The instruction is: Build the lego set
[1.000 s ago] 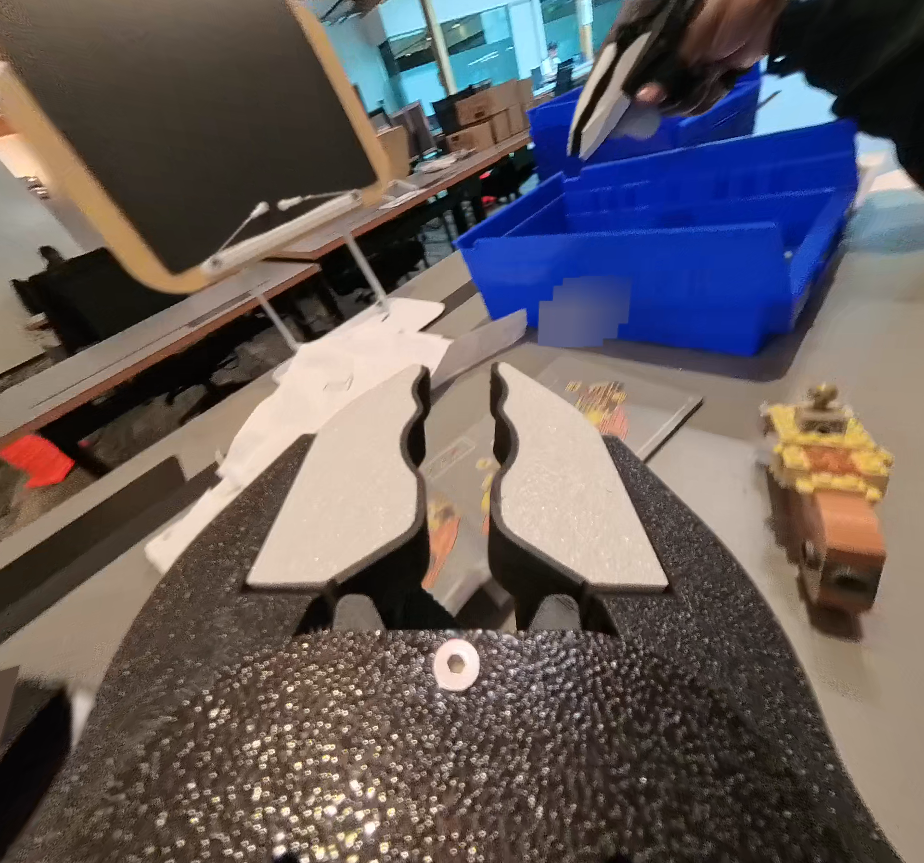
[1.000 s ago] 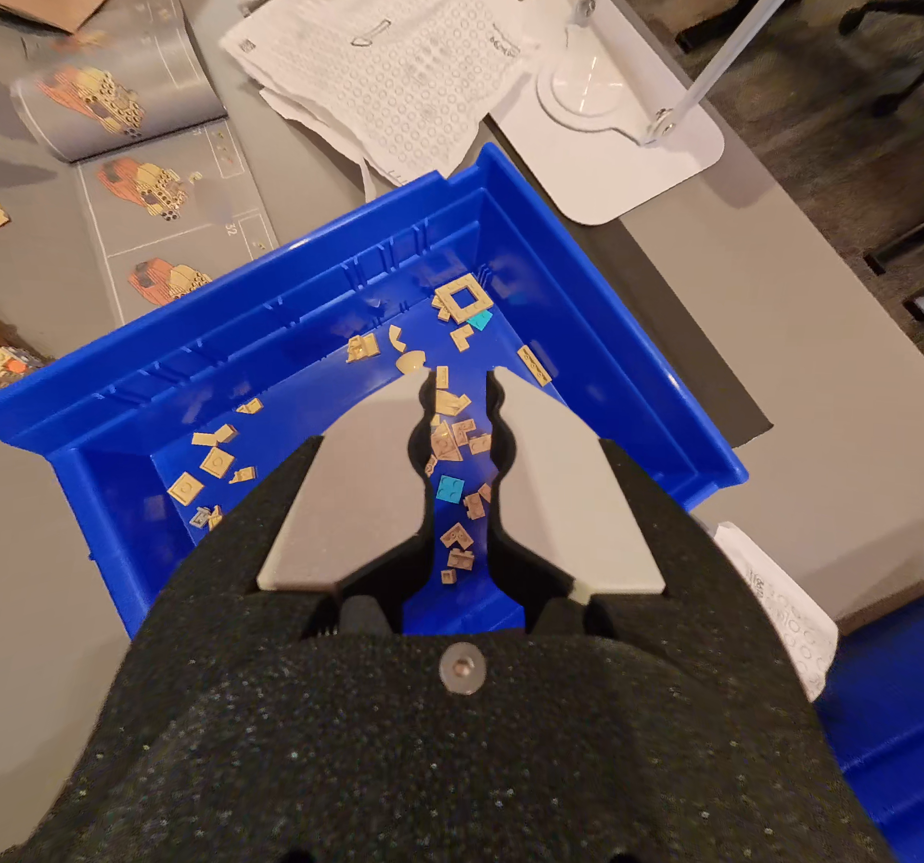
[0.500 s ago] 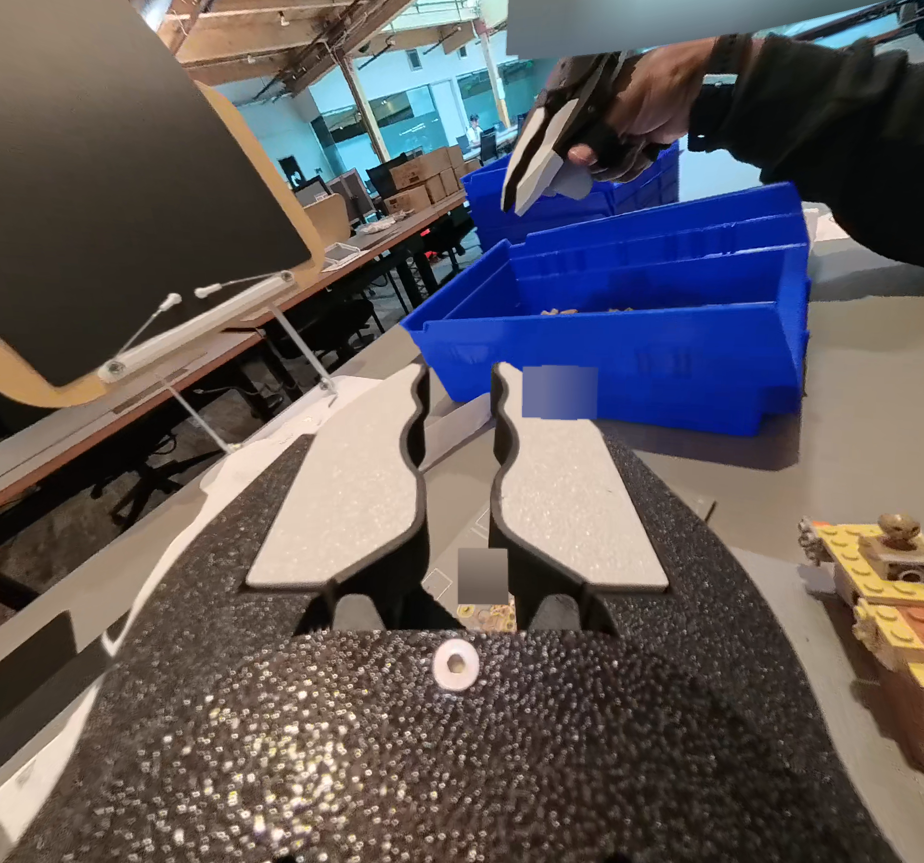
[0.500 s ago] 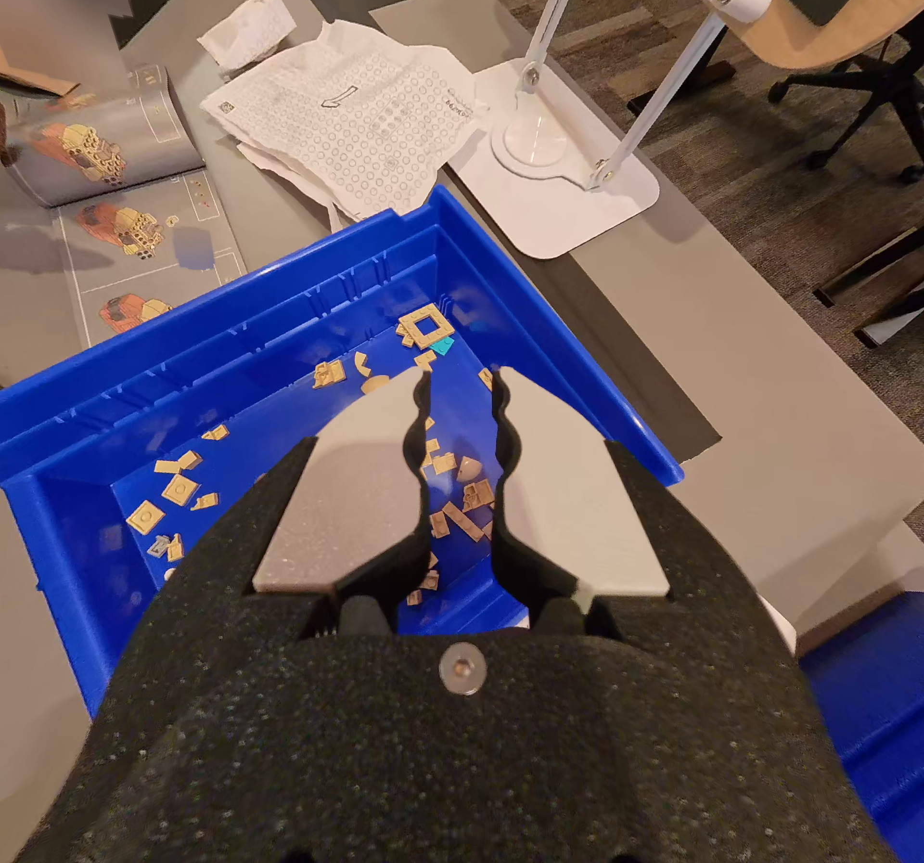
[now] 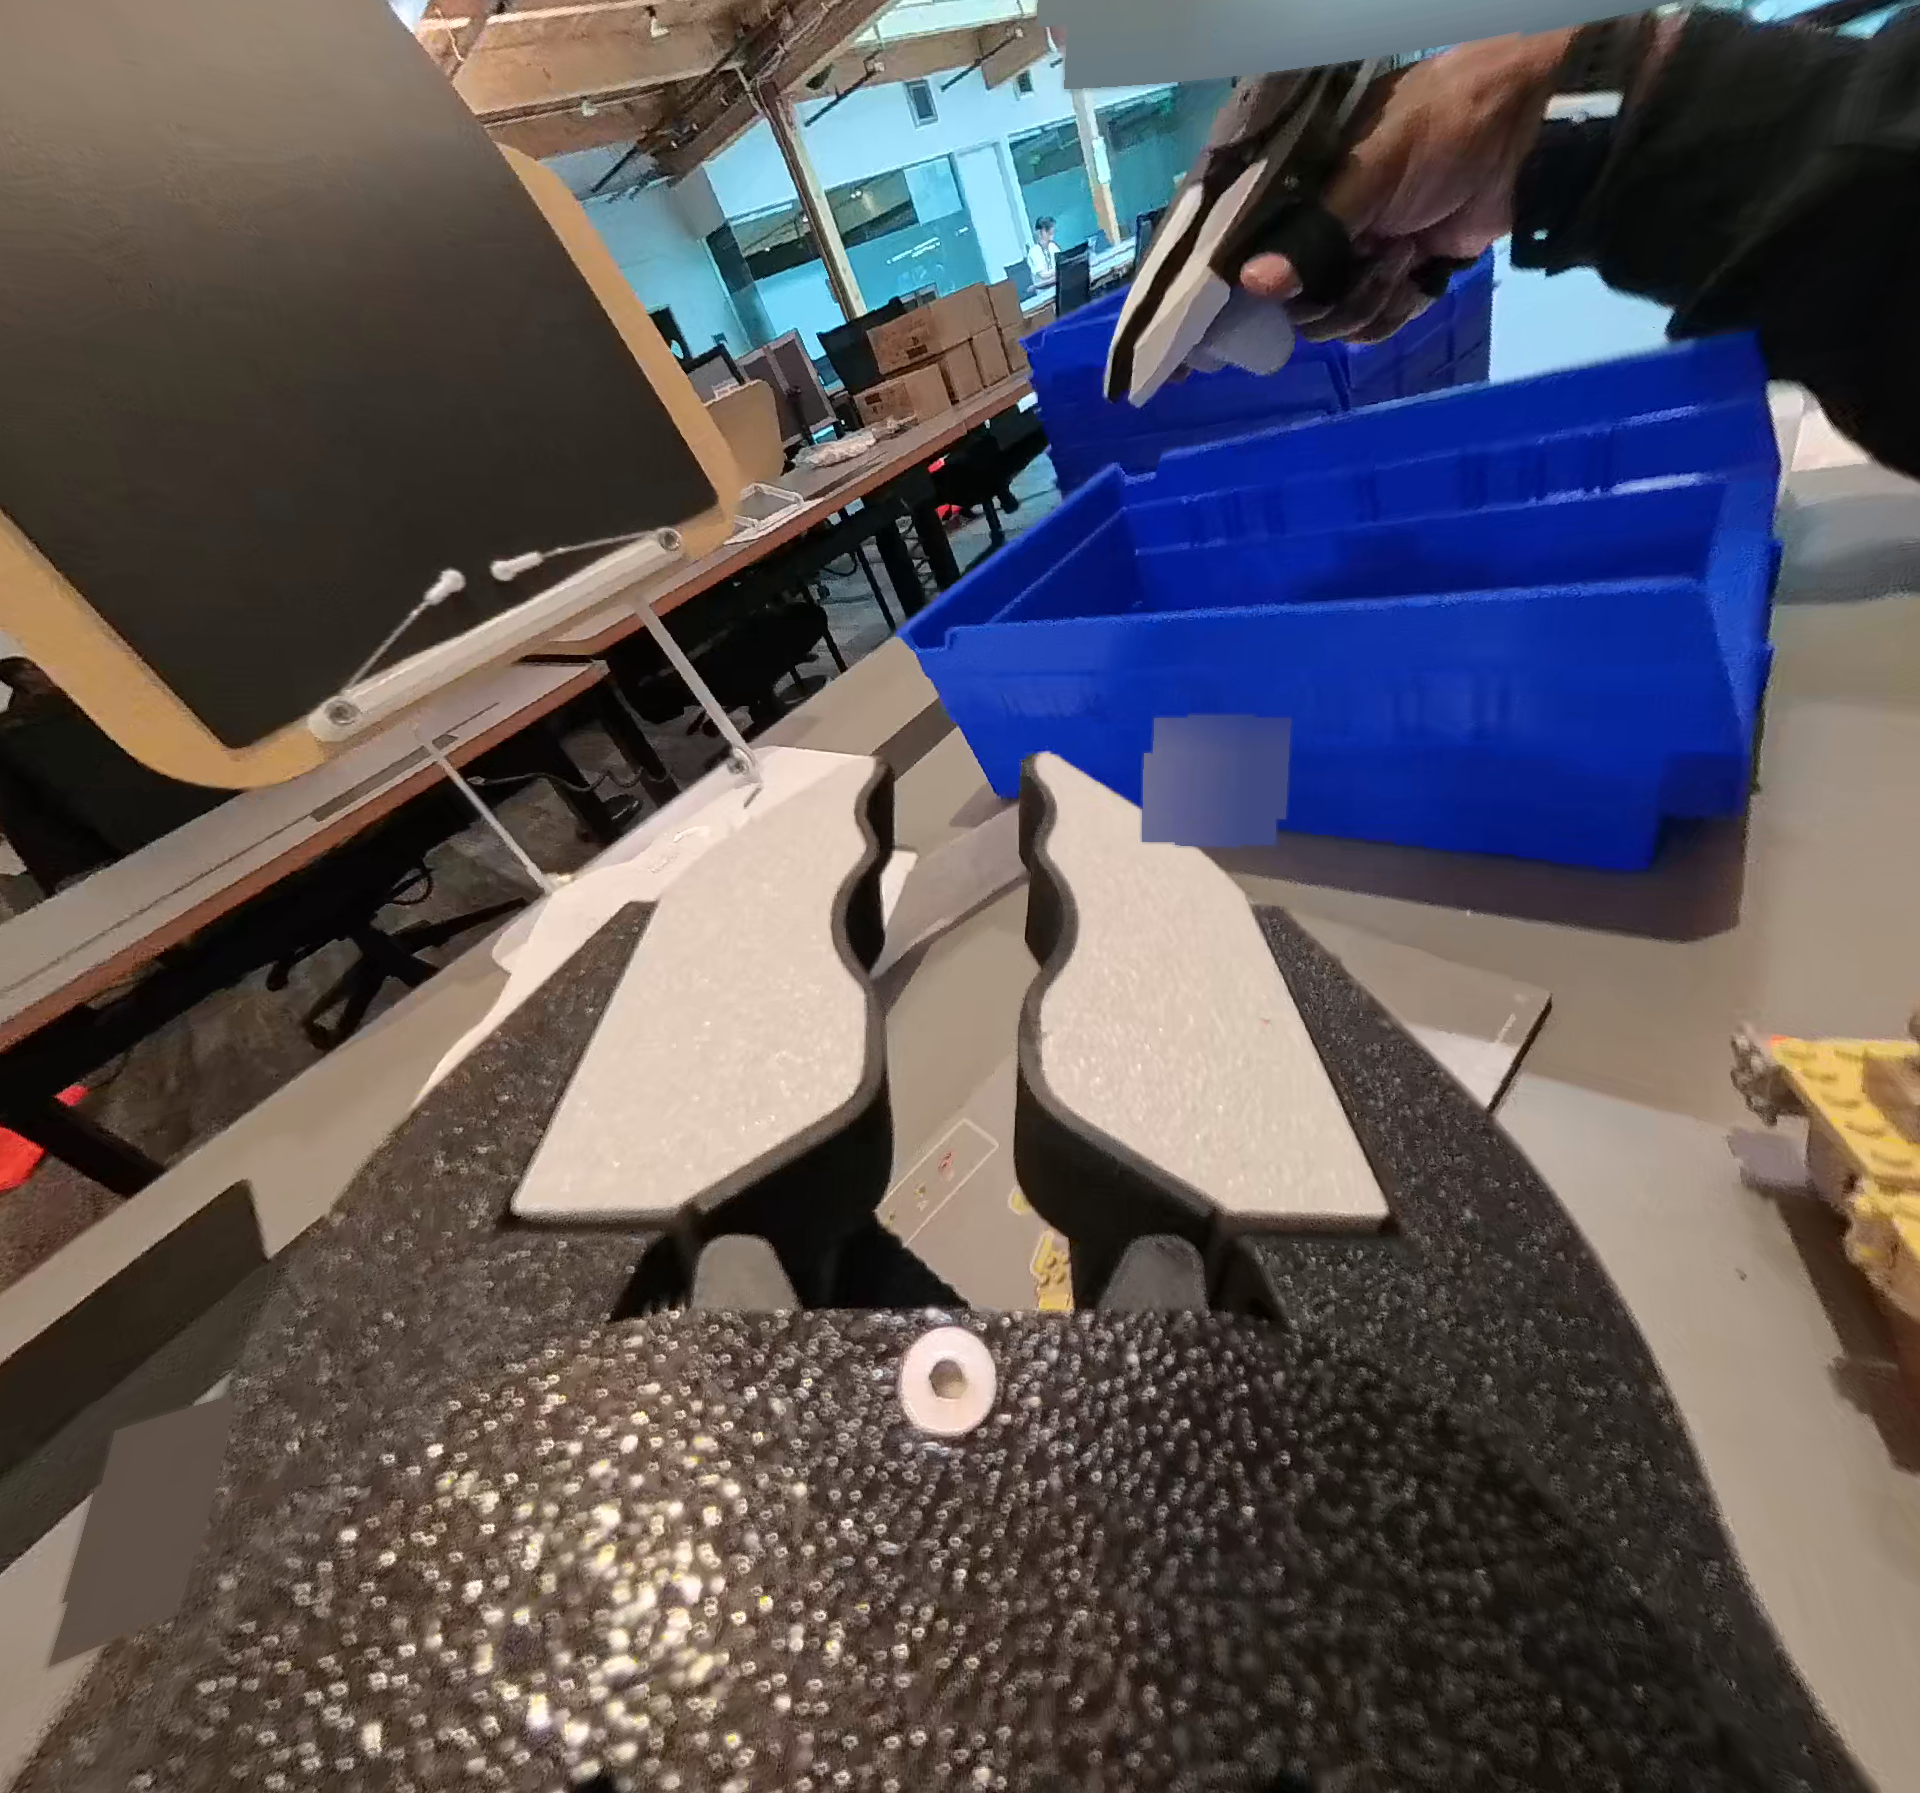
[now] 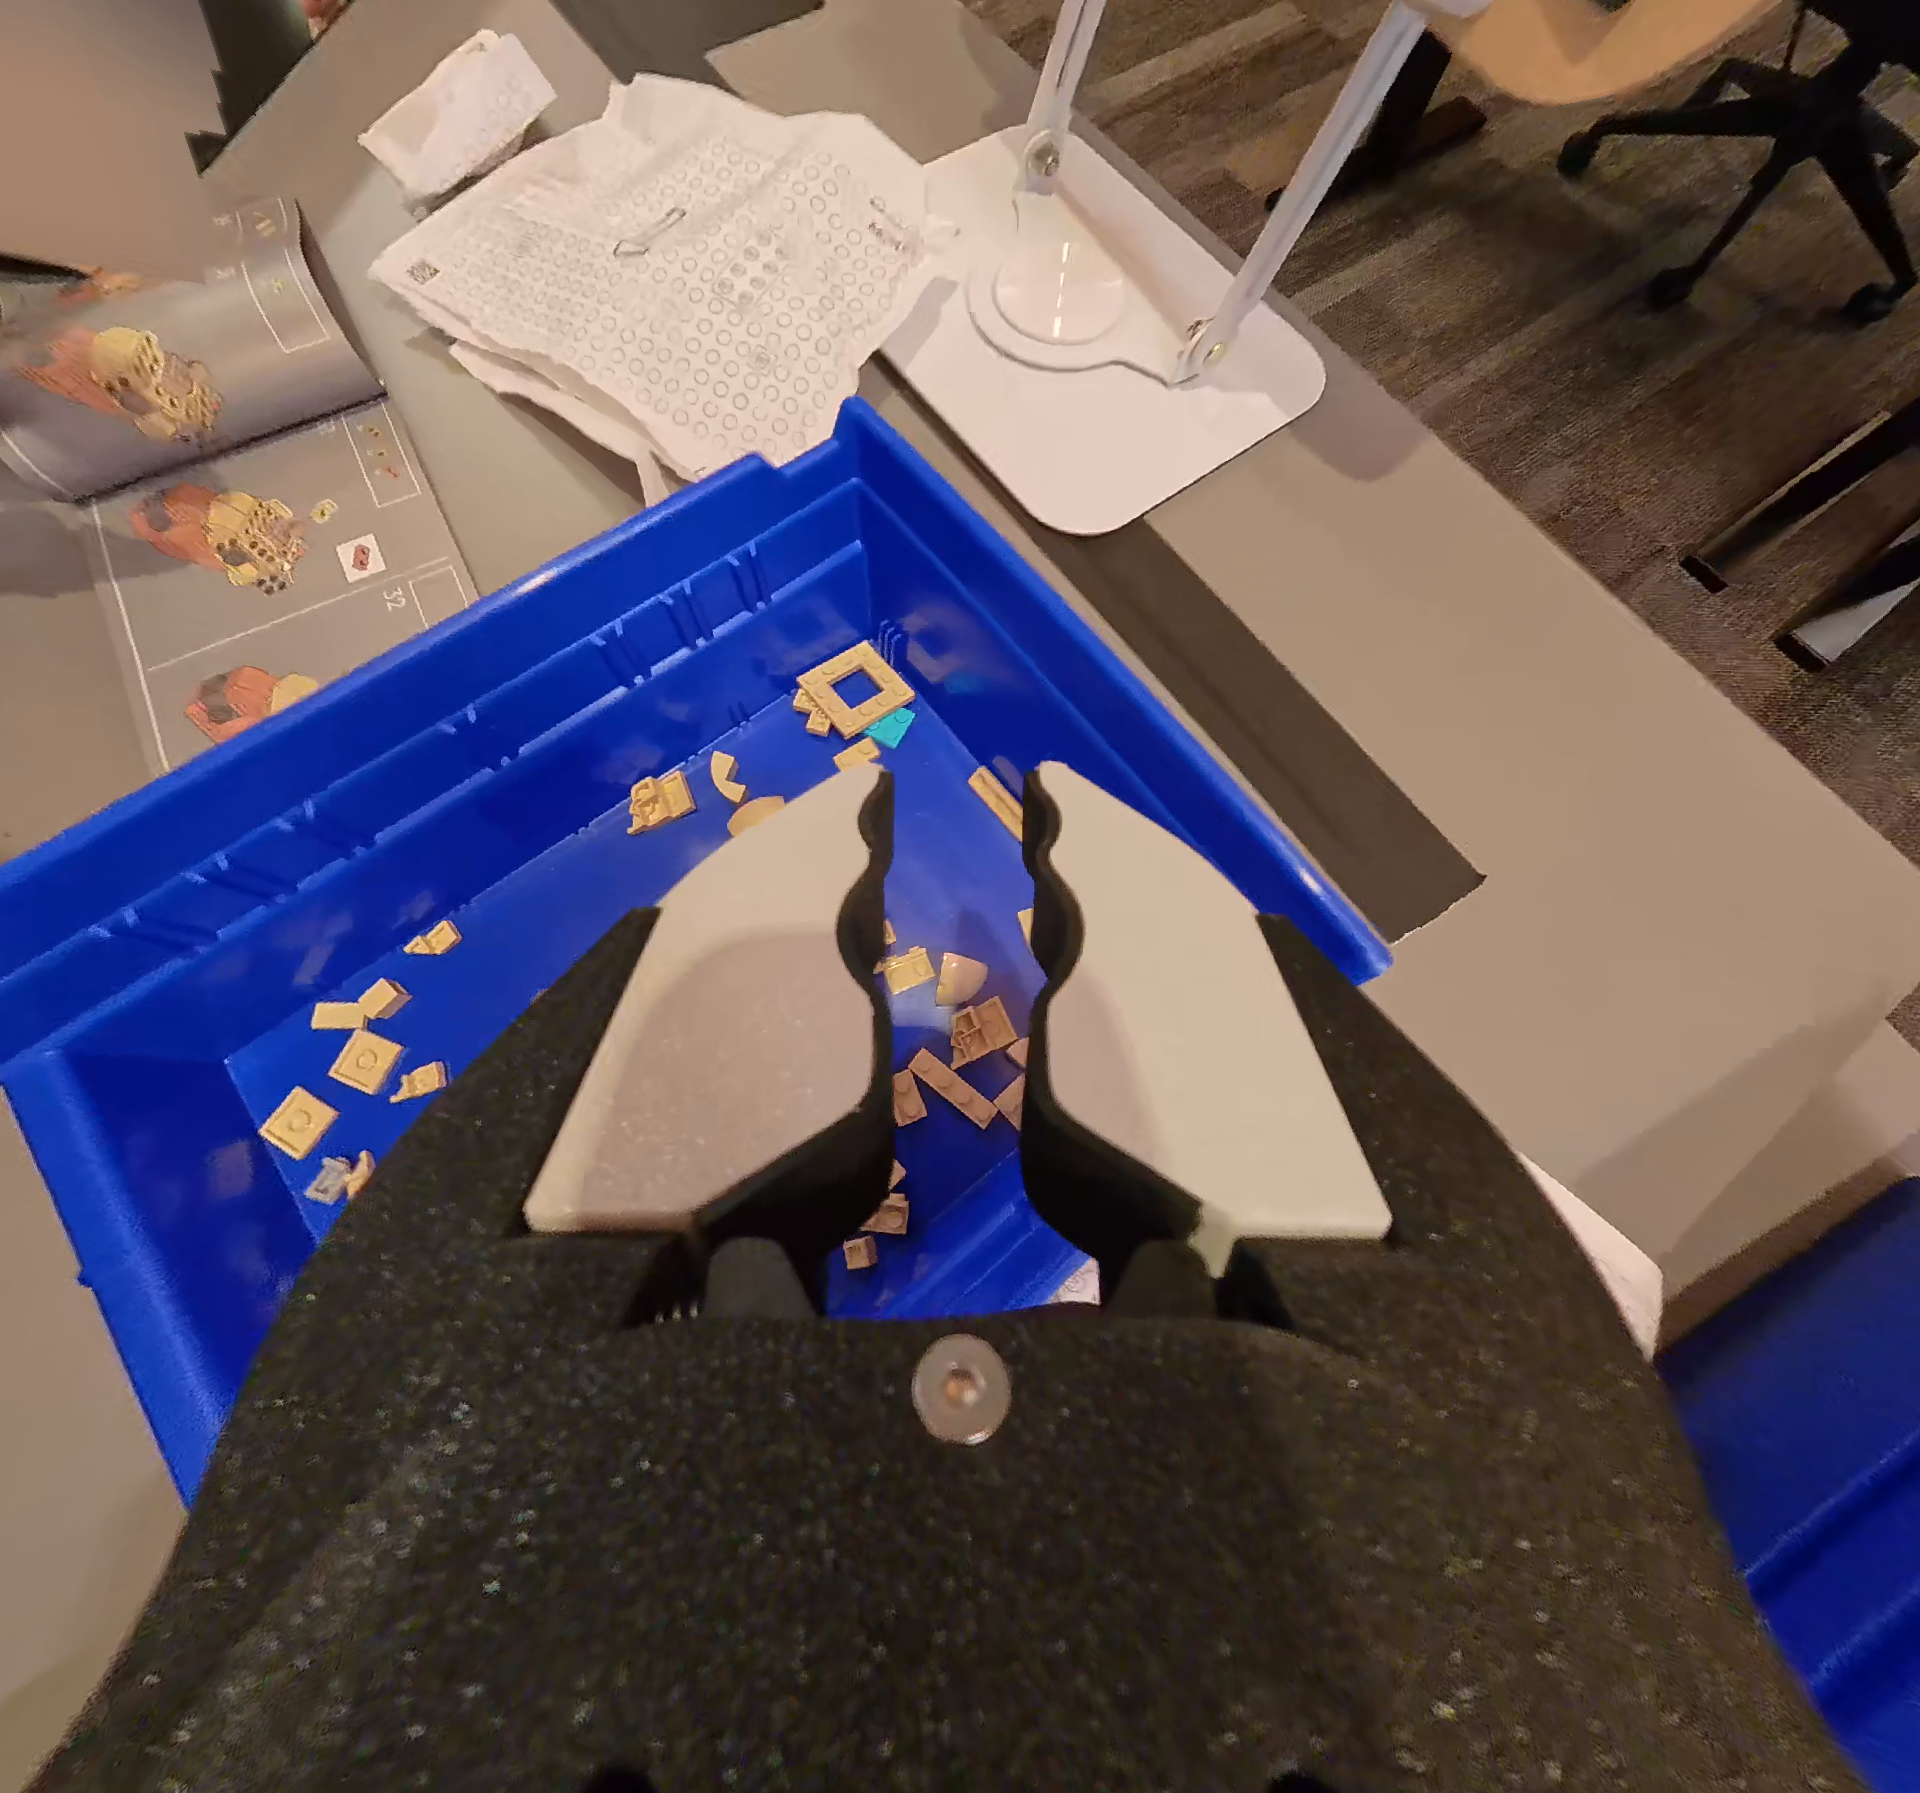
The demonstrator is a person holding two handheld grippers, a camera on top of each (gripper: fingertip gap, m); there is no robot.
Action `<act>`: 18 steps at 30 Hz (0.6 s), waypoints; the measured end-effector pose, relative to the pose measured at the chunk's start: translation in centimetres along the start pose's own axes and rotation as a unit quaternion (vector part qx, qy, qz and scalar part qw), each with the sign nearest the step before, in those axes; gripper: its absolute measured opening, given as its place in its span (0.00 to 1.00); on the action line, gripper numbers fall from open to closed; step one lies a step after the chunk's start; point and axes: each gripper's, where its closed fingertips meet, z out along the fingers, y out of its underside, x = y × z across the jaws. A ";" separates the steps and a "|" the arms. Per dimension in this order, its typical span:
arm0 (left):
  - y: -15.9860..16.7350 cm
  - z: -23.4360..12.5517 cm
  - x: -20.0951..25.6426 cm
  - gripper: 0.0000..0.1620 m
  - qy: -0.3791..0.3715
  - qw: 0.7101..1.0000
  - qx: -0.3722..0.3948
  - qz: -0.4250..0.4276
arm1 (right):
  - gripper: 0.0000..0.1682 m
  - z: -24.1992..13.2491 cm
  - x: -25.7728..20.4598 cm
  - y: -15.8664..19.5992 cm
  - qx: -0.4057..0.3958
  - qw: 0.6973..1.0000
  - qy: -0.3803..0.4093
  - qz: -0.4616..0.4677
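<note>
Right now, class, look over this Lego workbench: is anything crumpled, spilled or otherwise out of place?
Mostly orderly. The white paper bags lie crumpled in a loose heap between the instruction booklet and the lamp base. The tan pieces are scattered, but all inside the blue bin; none spilled onto the table.

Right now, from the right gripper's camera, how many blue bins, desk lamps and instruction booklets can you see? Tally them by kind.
Blue bins: 2
Desk lamp: 1
Instruction booklet: 1
Total: 4
</note>
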 end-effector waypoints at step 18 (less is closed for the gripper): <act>-1.1 -3.4 2.8 0.15 0.052 0.998 -0.027 -0.005 | 0.19 -15.8 -15.5 20.1 0.044 0.988 0.139 0.042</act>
